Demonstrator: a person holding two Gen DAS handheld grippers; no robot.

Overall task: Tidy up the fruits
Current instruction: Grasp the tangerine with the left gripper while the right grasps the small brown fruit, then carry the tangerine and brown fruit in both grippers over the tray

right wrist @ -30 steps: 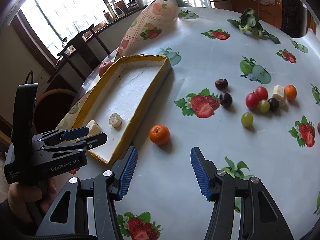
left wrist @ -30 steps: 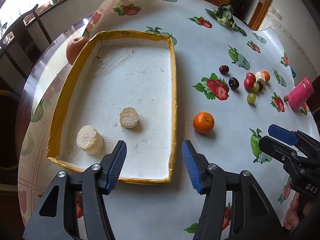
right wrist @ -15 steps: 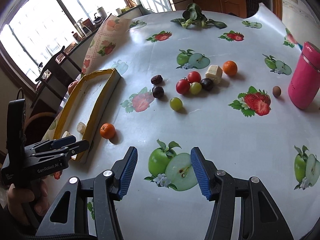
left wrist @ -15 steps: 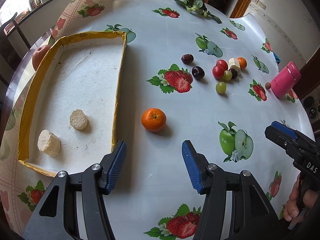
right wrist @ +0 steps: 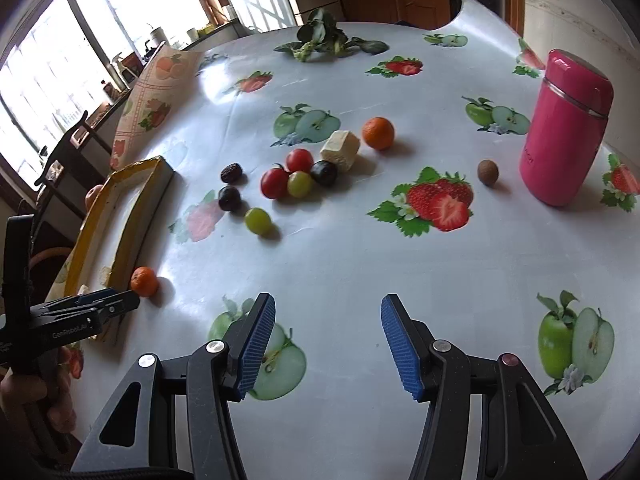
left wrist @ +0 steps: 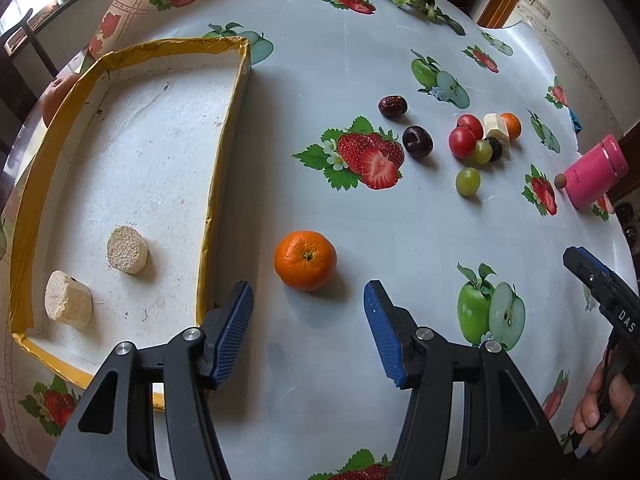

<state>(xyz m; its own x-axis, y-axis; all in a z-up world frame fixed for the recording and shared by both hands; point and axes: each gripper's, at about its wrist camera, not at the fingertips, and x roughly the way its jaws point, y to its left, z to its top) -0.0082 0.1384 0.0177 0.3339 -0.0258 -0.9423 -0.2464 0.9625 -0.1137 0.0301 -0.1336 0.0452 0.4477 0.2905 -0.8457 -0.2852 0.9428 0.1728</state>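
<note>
A mandarin (left wrist: 305, 260) lies on the tablecloth just right of the yellow-rimmed white tray (left wrist: 208, 220). My left gripper (left wrist: 308, 320) hangs open just short of it, nothing between its fingers. The same mandarin (right wrist: 144, 281) shows at the left of the right wrist view, beside the left gripper (right wrist: 120, 304). My right gripper (right wrist: 328, 340) stands open over bare cloth, well short of a cluster of small fruit: red tomatoes (right wrist: 275, 182), green grapes (right wrist: 258, 221), dark plums (right wrist: 229, 198), a date (right wrist: 231, 172) and a second mandarin (right wrist: 378, 133).
Two pale foam-like rounds (left wrist: 127, 249) lie in the tray. A pink flask (right wrist: 566, 128) stands at the right with a small brown nut (right wrist: 488, 172) beside it. A pale block (right wrist: 341, 148) sits among the fruit. Leafy greens (right wrist: 320, 40) lie at the back. An apple (left wrist: 58, 92) sits behind the tray.
Both grippers have slid right across the table. The left one went from over the tray's front wall to the mandarin beside it. The right one swung towards the fruit cluster and flask. Both stayed open.
</note>
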